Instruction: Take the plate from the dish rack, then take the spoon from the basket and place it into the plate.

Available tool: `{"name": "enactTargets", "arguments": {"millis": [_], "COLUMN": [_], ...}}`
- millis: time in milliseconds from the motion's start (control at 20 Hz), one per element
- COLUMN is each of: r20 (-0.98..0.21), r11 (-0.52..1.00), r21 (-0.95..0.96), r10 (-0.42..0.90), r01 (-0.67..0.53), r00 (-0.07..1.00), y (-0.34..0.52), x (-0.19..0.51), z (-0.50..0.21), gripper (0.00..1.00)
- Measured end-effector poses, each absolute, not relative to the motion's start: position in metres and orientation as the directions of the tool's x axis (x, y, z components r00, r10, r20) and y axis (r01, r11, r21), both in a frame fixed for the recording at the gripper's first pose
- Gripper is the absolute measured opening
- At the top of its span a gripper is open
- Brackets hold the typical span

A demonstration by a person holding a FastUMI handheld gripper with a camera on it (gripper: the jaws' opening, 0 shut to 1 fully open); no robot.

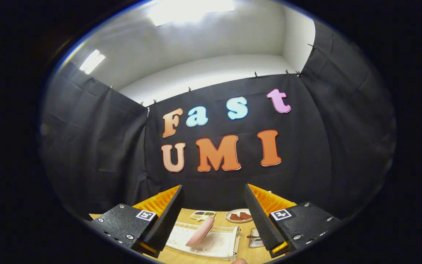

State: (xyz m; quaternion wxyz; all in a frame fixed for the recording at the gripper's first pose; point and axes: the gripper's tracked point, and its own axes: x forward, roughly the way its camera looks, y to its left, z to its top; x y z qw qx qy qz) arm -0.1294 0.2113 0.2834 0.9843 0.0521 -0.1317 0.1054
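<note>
Gripper [213, 216] fingers stand wide apart, holding nothing, above the wooden bench [245, 229]. Pink plate [200, 231] stands tilted in the white dish rack [218, 244], between the fingers. Wire basket [255, 238] sits just beside the rack's right edge; spoon not discernible.

The gripper [213, 216] is held high and level, pointing forward, with its two fingers spread wide apart and nothing between them. The left finger [167, 218] angles inward from its mount block, its ribbed inner pad facing the gap; the right finger [260, 218] mirrors it, slanting inward from the other side. Both fingertips reach about the same height, so the jaws stand symmetric and fully parted. Each finger's base carries a flat block with screws and a small square marker on top. Neither finger touches anything. A small part of the person's hand [239, 261] peeks in below the fingers.
</note>
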Motion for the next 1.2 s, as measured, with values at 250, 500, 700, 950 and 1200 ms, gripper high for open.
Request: {"name": "enactTargets", "arguments": {"millis": [250,500,700,950,1200], "r20": [0.214,0.226,0.234,0.244,0.234], "r11": [0.983,0.986,0.979,0.977,0.975], "r21": [0.069,0.042,0.051,0.040,0.046], "r10": [0.152,0.151,0.181,0.192,0.202], "r01": [-0.170,-0.164,-0.198,-0.208,-0.218], "r00": [0.965,0.962,0.955,0.951,0.951], "y": [0.203,0.212,0.229,0.234,0.237], "x": [-0.126,-0.135,-0.148,-0.158,-0.159], "z": [0.277,0.280,0.288,0.294,0.290], "gripper": [0.97,0.97,0.97,0.97,0.97]}}
